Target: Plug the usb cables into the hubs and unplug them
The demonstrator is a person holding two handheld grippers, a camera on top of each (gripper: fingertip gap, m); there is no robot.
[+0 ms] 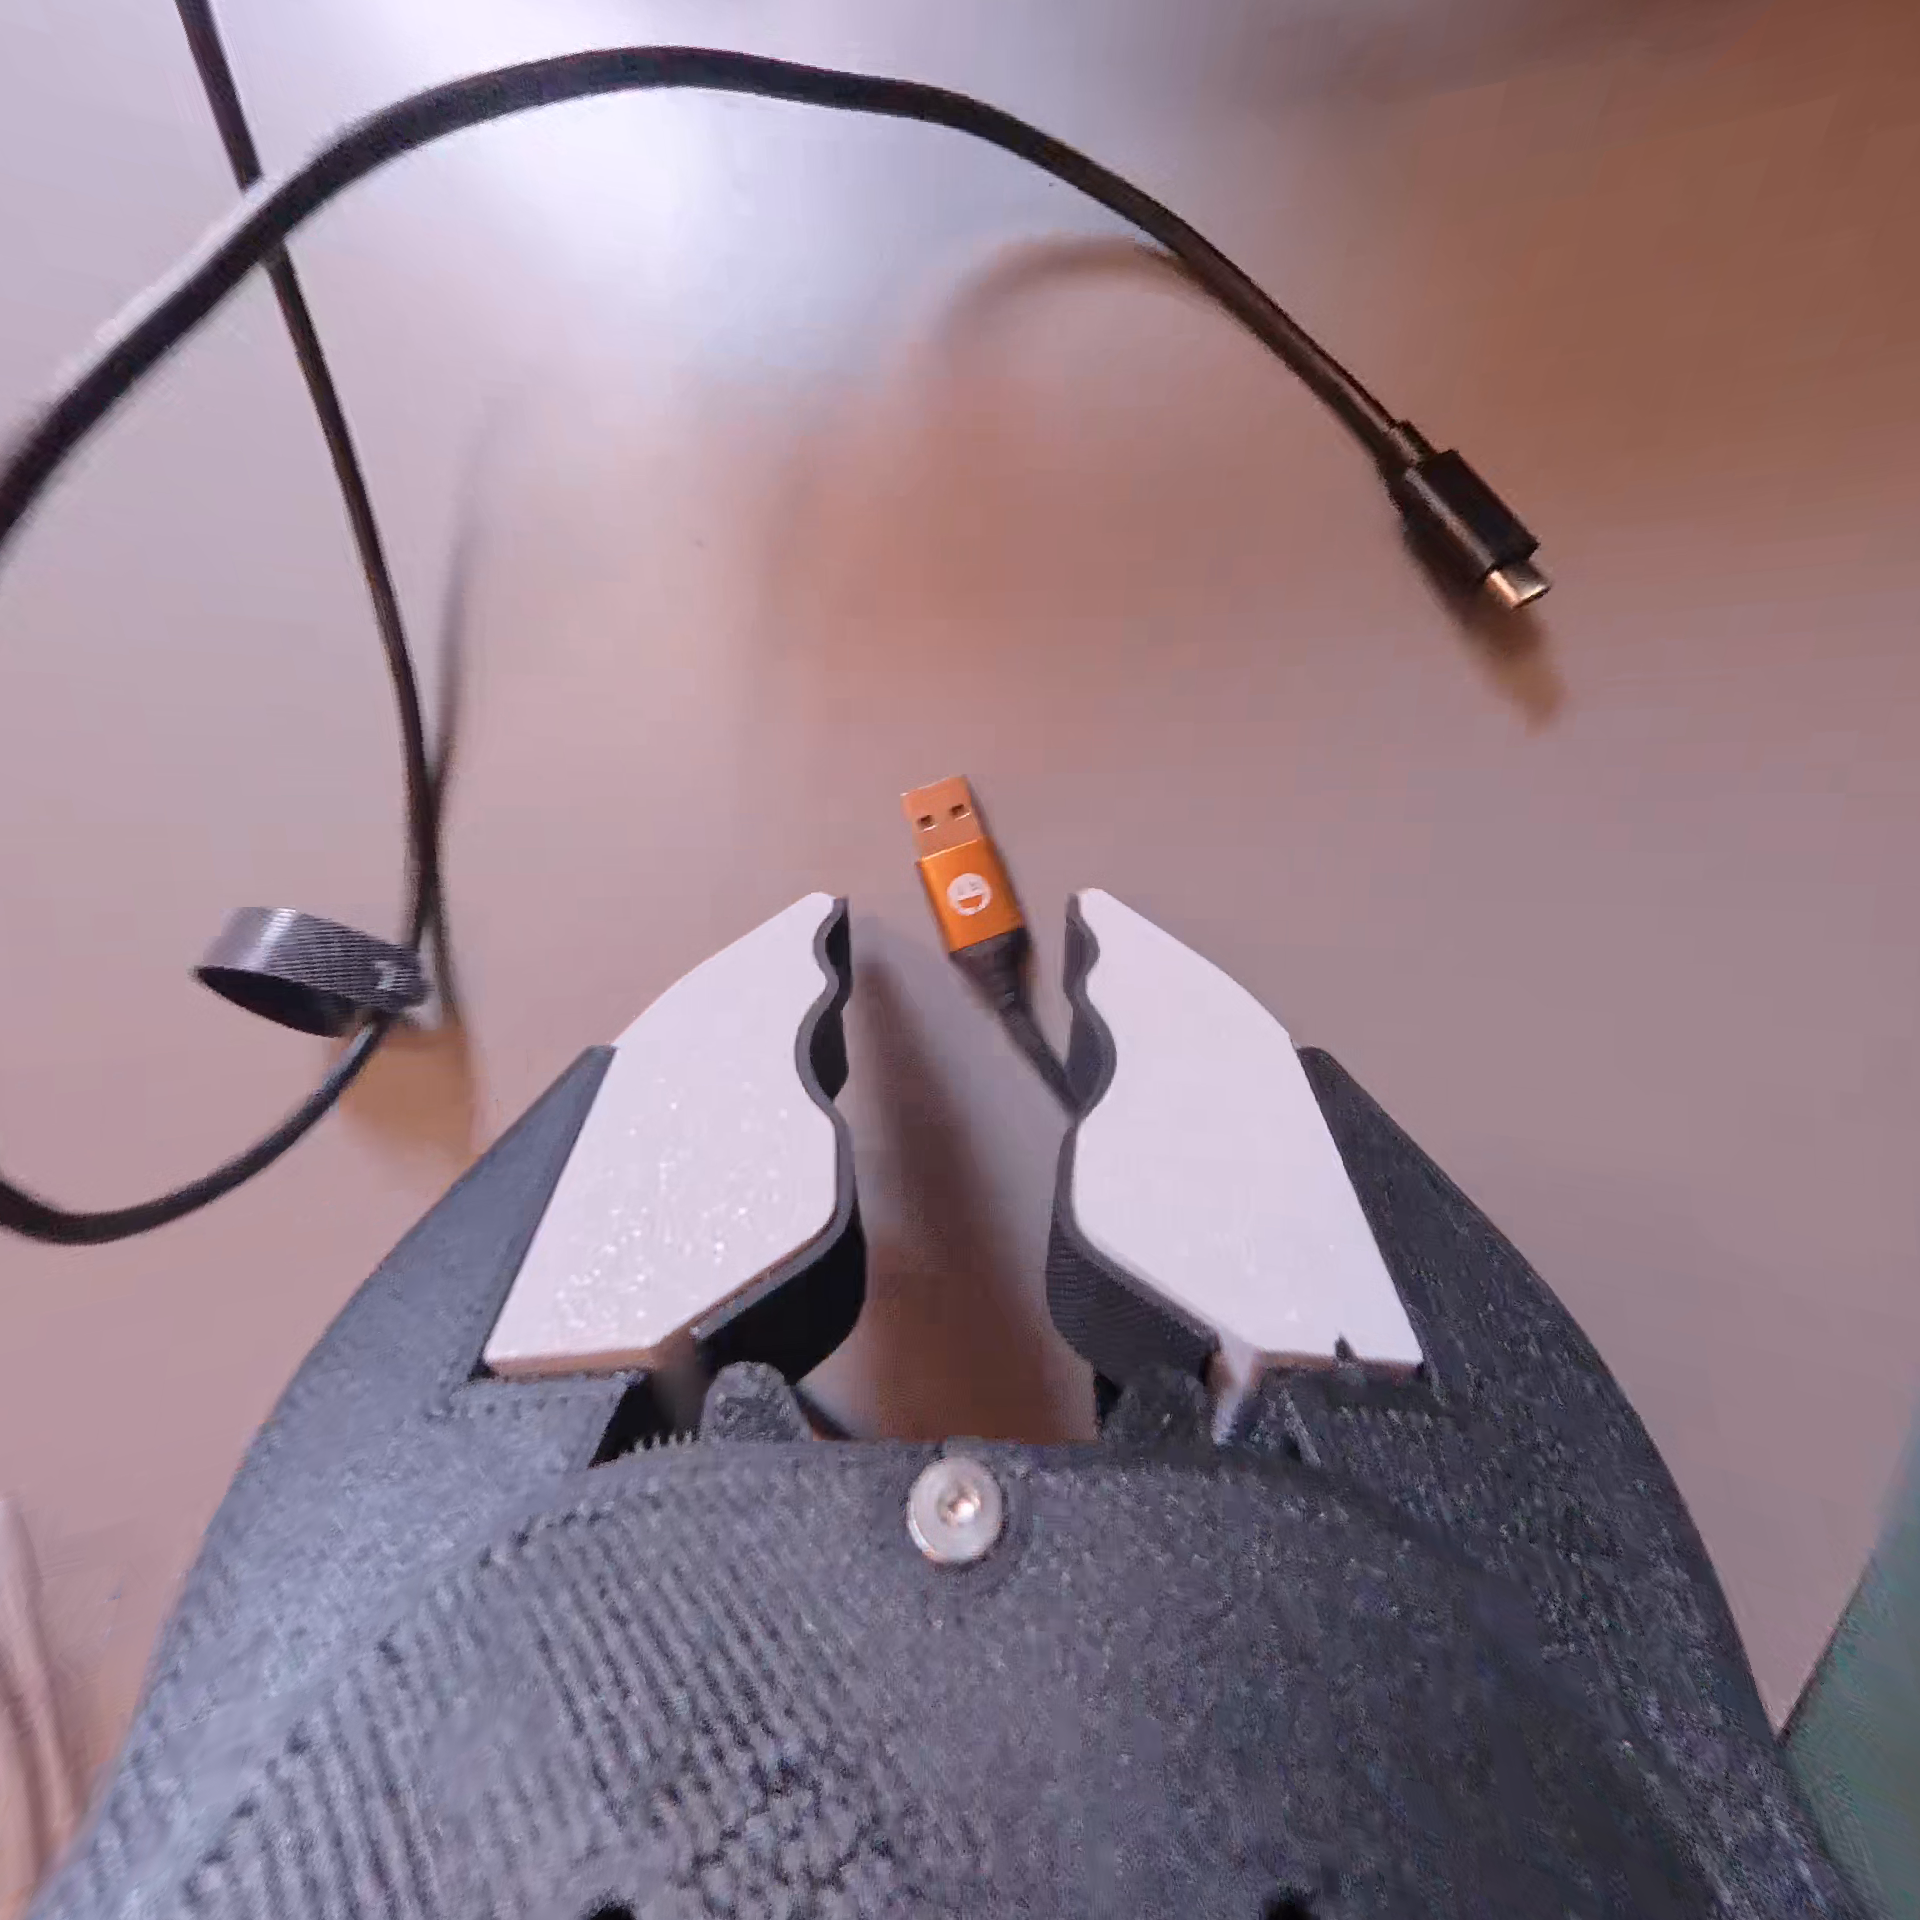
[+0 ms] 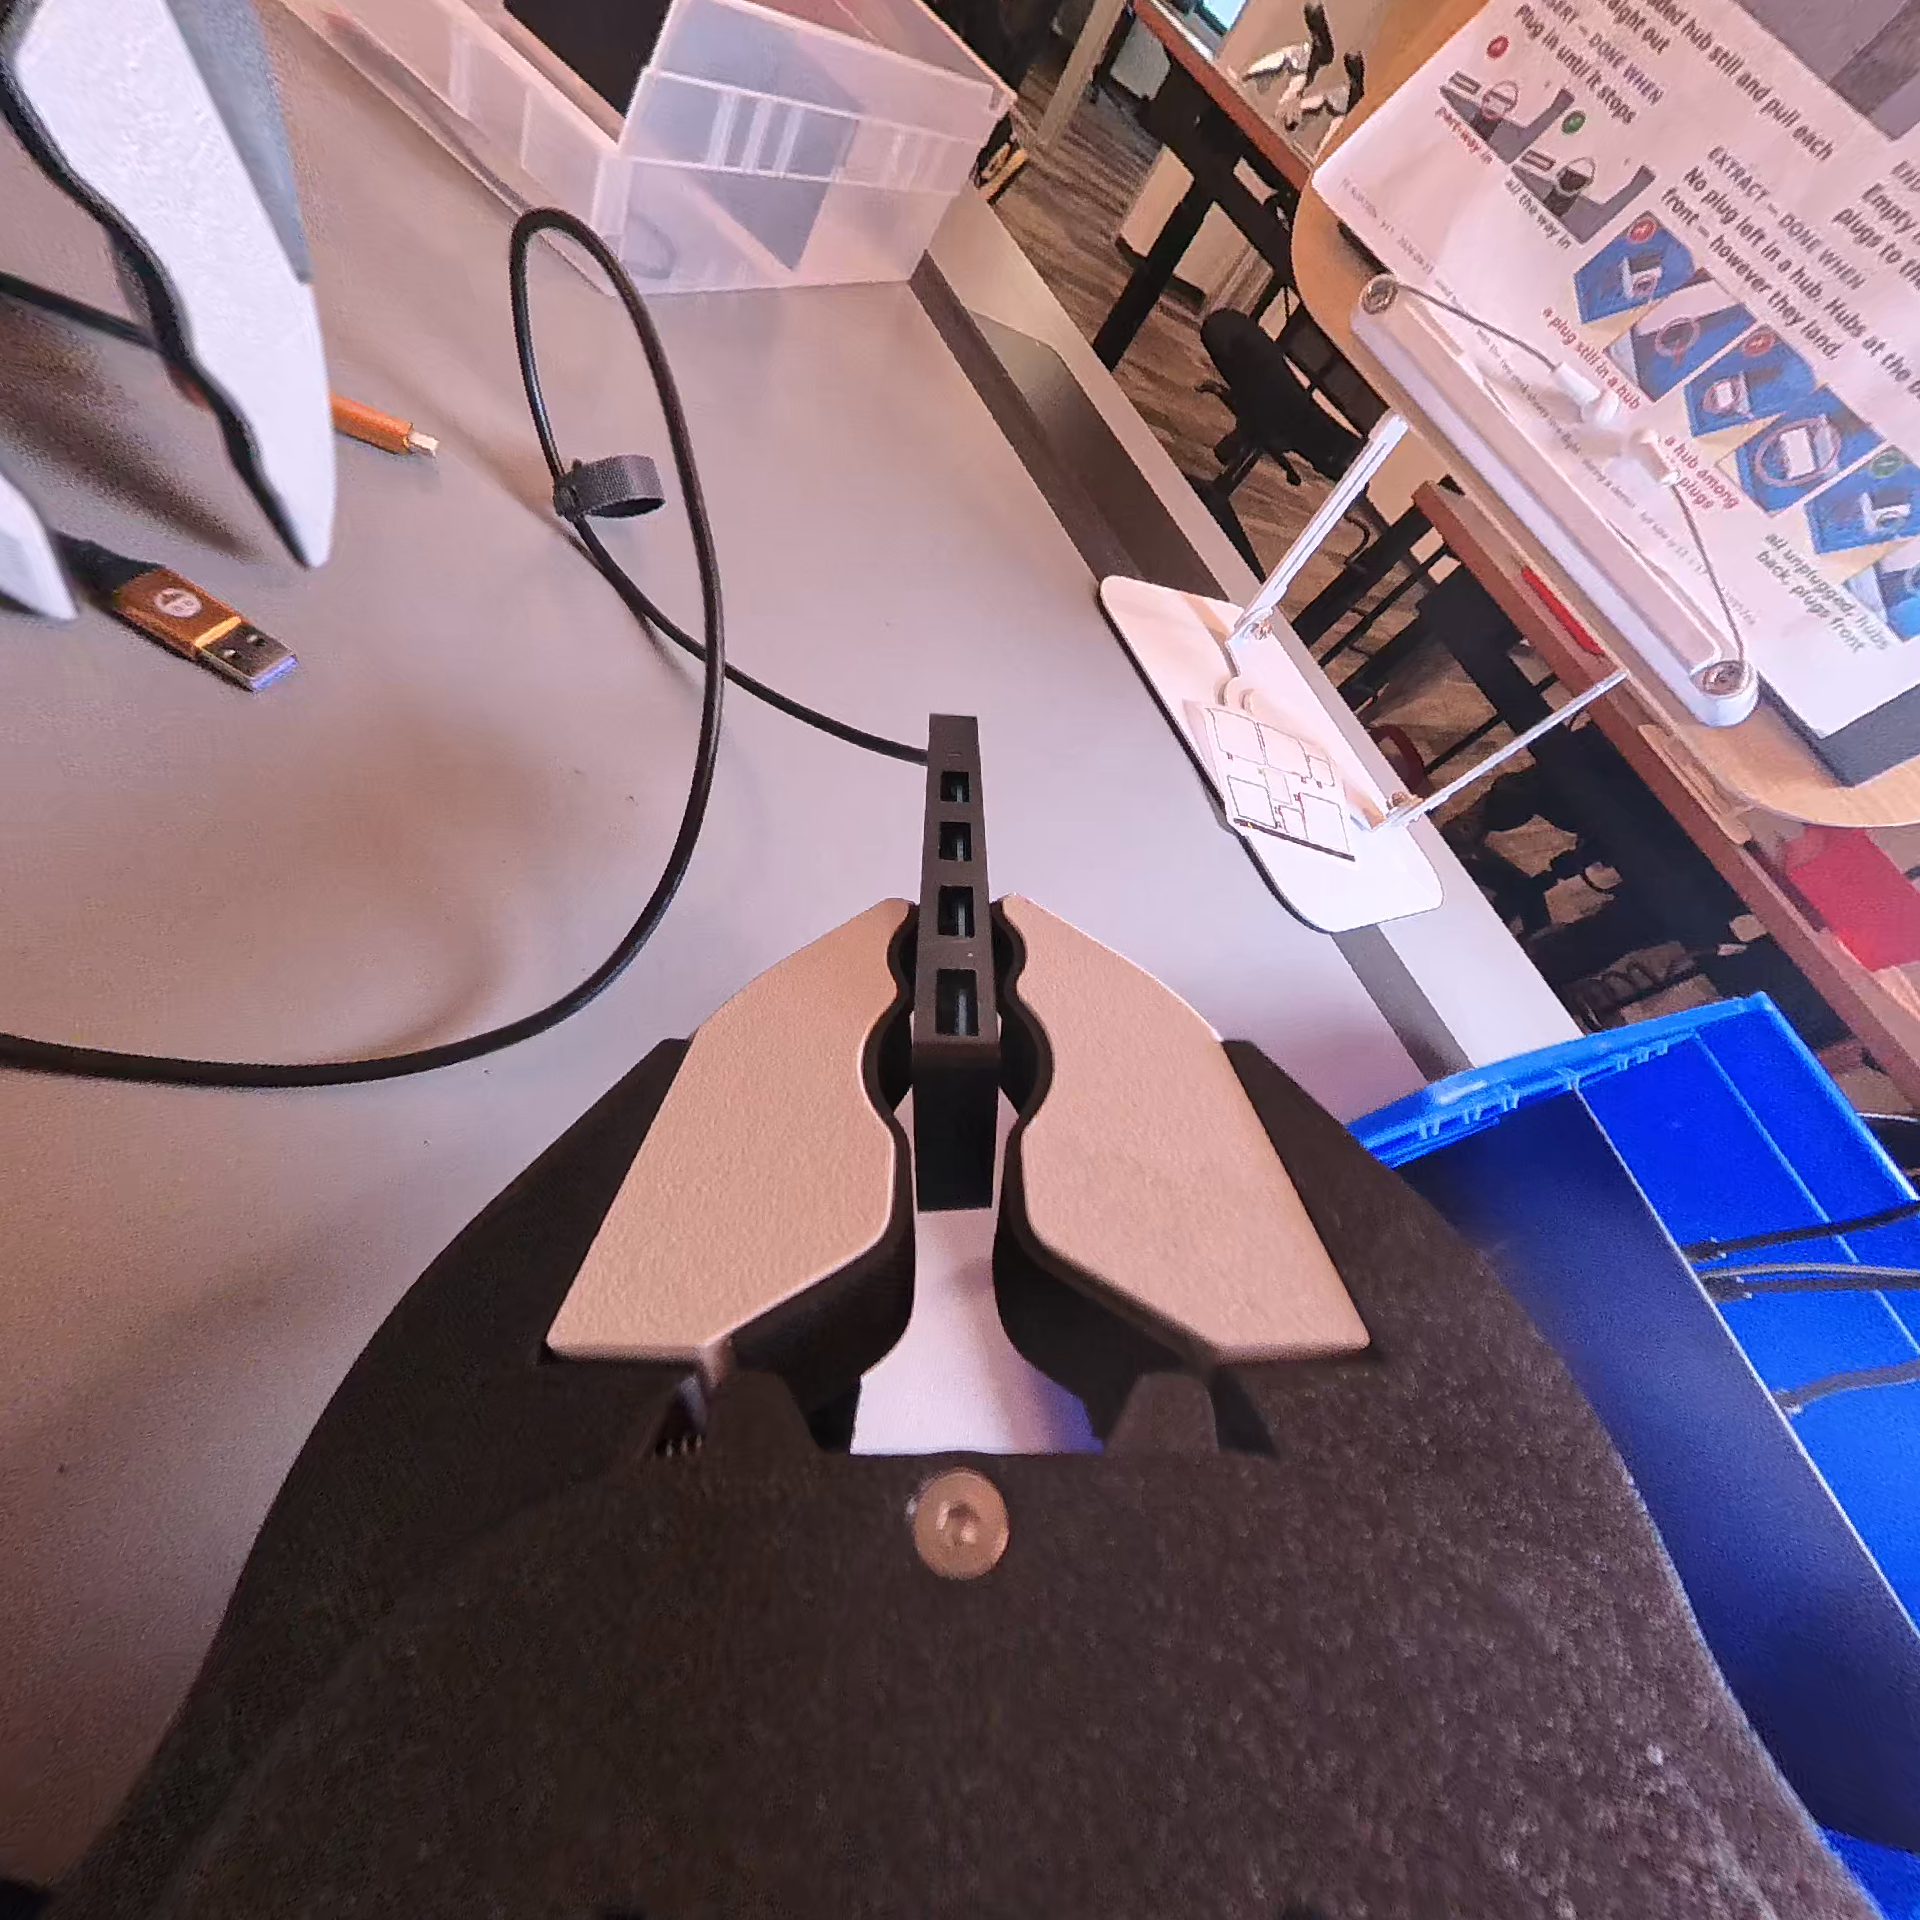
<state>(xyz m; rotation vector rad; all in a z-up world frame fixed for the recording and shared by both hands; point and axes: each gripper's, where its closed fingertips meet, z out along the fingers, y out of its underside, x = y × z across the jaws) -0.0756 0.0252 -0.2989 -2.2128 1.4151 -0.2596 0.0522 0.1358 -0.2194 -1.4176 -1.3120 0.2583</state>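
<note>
In the left wrist view the left gripper (image 1: 958, 914) points down at a tabletop (image 1: 1351, 987) with its two pale fingers (image 1: 727, 1091) spread apart and nothing pinched between them. An orange USB plug (image 1: 951, 862) lies on the table in the gap just past the fingertips, its metal end pointing away from the gripper and its braided black lead running back toward the right-hand finger, which it seems to brush. Farther off to the right lies a black plug (image 1: 1465, 514) with a small metal tip, at the end of a black cable (image 1: 727, 78) that arcs across the top of the view; a strap loop (image 1: 301, 971) sits on the cable at the left. In the right wrist view the right gripper (image 2: 956, 914) is closed on a black USB hub (image 2: 956, 935), the fingers pressing its two sides, so that the hub stands on edge with its row of four ports facing up toward the camera and its far end reaching beyond the fingertips. The hub's cable (image 2: 686, 499) leaves from that far end and loops over the grey table. At upper left the left gripper (image 2: 187, 582) shows above the orange plug (image 2: 192, 623), well apart from the hub. A clear plastic box (image 2: 790, 156), a white stand (image 2: 1278, 758) holding a printed sheet (image 2: 1683, 260), and a blue bin (image 2: 1662, 1247) lie at the table's edges.
</note>
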